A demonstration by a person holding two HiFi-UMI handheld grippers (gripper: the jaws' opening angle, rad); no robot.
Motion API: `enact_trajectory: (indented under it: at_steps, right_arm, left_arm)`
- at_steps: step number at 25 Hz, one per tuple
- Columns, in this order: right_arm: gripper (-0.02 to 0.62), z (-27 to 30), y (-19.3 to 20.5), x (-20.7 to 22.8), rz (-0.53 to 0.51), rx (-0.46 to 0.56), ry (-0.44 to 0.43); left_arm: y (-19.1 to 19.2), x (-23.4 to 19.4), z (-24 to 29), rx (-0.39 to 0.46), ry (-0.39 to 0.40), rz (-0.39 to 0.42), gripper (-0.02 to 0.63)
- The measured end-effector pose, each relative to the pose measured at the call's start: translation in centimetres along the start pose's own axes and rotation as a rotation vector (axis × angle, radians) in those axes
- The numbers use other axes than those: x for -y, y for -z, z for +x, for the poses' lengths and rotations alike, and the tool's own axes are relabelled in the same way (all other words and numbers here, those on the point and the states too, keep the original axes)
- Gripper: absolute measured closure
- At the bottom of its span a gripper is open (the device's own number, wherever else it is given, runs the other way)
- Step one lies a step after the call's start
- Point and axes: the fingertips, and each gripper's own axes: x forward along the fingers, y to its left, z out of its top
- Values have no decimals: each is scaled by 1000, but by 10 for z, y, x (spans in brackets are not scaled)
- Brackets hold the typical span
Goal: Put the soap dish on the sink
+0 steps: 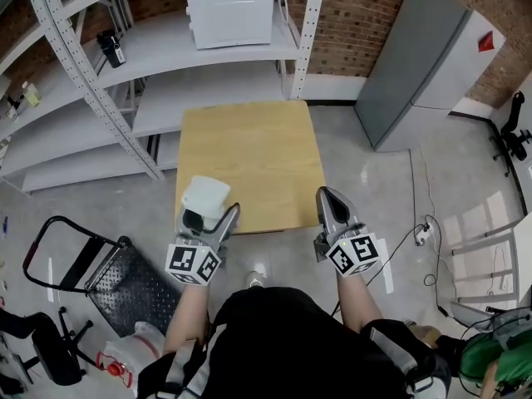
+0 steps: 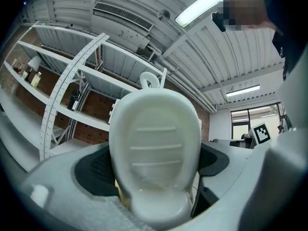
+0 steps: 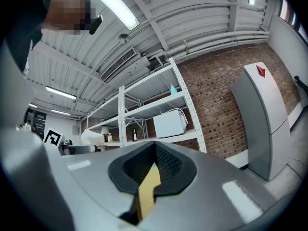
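Observation:
A white oval soap dish [image 1: 204,196] with ribbed inside sits in my left gripper [image 1: 208,213], which is shut on it above the near left edge of the wooden table [image 1: 249,152]. The dish [image 2: 155,148] fills the middle of the left gripper view, standing up between the grey fingers [image 2: 91,170]. My right gripper [image 1: 330,202] hovers over the table's near right edge with its jaws shut and nothing between them. In the right gripper view [image 3: 151,170] only a sliver of yellow table shows through the slit. No sink is in any view.
White metal shelving [image 1: 166,81] stands behind the table, with a white microwave [image 1: 231,11] on it. A grey cabinet [image 1: 424,65] is at the back right. A black hand cart [image 1: 125,281] lies at the left, and cables with a power strip [image 1: 422,235] at the right.

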Motion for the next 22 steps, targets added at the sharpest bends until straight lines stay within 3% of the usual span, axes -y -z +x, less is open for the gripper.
enact_trajectory:
  at_steps: [13,22]
  right_arm:
    - [589,42,20,16,3,-38,49]
    - [589,73,29,48,5,-64,22]
  left_arm:
    - [14,-41,42,-70,13,-2,140]
    - [37,-46,80,-134,-7,6,140]
